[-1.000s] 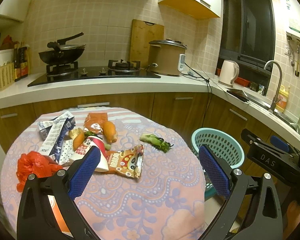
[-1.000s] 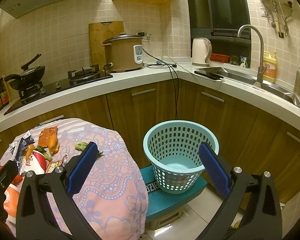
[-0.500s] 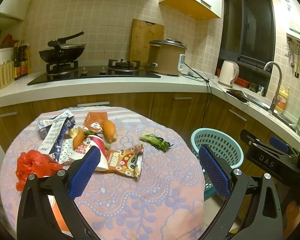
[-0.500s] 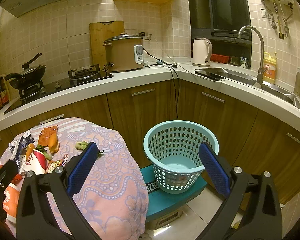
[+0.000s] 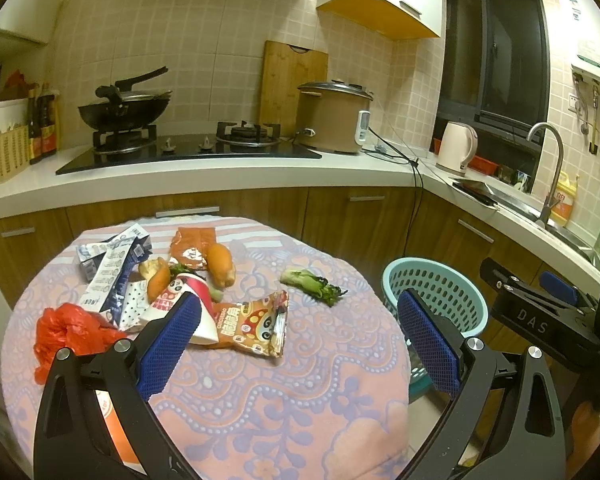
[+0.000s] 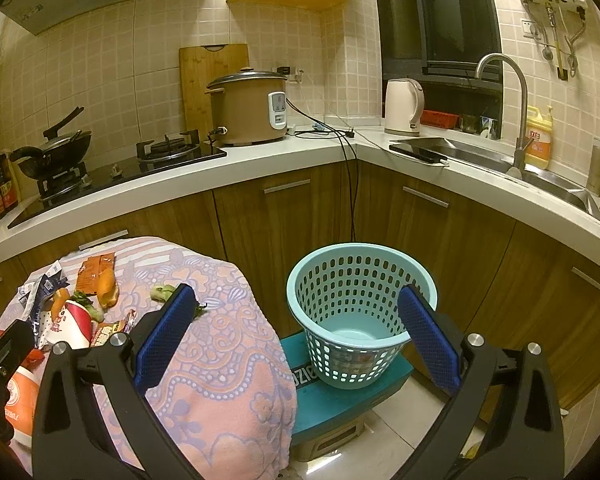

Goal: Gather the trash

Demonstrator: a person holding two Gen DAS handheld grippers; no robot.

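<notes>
Trash lies on a round table with a pink patterned cloth: a red plastic bag, blue-white cartons, an orange wrapper, bread pieces, a red-white paper cup, a panda snack packet and a green vegetable scrap. My left gripper hangs open above the table's near side, holding nothing. A teal perforated basket stands on a teal box right of the table. My right gripper is open in front of the basket, empty.
A kitchen counter wraps behind and to the right, carrying a wok, a rice cooker, a kettle and a sink with faucet. A black cord hangs down the wooden cabinets behind the basket.
</notes>
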